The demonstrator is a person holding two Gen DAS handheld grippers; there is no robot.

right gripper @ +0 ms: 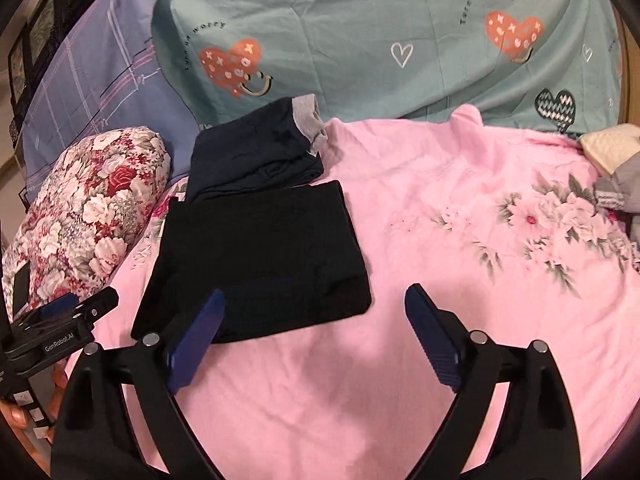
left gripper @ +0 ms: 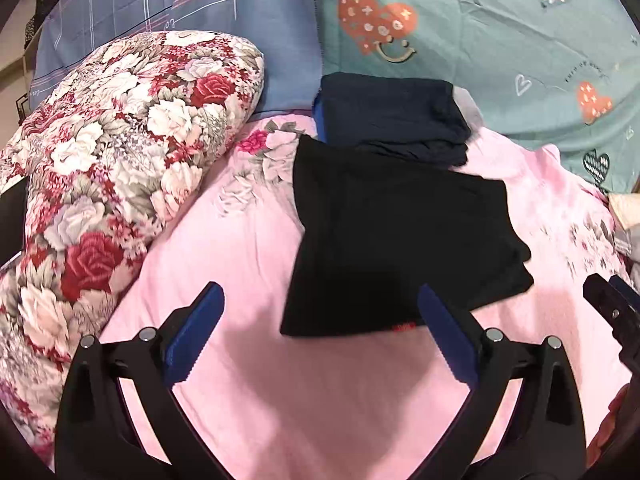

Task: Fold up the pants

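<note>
a: status? start from the bed.

b: pink blanket (right gripper: 420, 200) covers the bed. floral pillow (left gripper: 120, 152) sits along its left edge. your black pants (right gripper: 260, 256) lie folded flat left of the blanket's middle, their far edge touching a navy folded garment (right gripper: 256, 152).

a: grippers?

b: left gripper (left gripper: 320, 328) and right gripper (right gripper: 316, 332) both hang spread wide, holding nothing. folding looks done, i'd judge. next move: pinch the near edge to tidy or stack, or release.

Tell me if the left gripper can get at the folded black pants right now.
Probably yes: the left gripper is open, the black pants lie just ahead on the pink sheet, nothing between.
</note>
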